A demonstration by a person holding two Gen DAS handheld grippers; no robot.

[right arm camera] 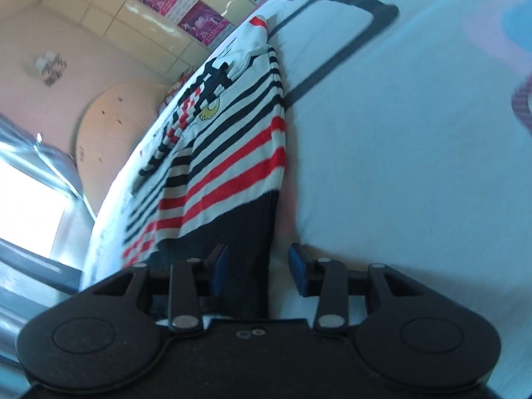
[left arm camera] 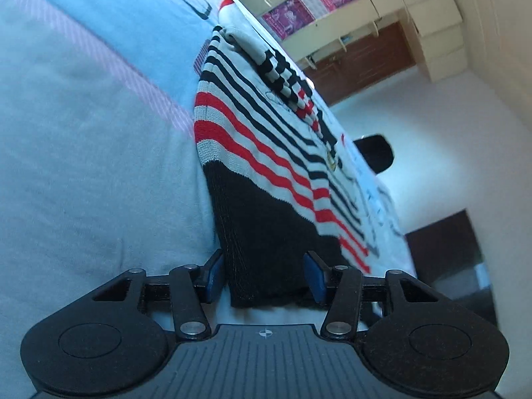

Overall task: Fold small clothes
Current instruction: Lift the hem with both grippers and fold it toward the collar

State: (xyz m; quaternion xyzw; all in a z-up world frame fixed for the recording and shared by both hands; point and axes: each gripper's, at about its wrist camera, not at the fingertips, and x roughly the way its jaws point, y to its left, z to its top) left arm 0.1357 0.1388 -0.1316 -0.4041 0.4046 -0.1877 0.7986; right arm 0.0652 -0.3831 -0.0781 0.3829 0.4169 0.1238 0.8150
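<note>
Both claws, left (left arm camera: 264,277) and right (right arm camera: 257,271), stand apart astride the sweater's (left arm camera: 266,153) black hem, bottom centre of each view. Pinch both corners squarely, then lift evenly over the sheet (left arm camera: 83,166).

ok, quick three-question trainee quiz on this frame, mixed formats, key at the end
1. True or false: the sweater has a red hem.
2. What sits between the jaws of the right gripper? A) a sleeve B) the hem C) nothing
3. Fill in: the sweater lies on a light ___ sheet.
Key: 1 false, it is black; 2 B; 3 blue.
</note>
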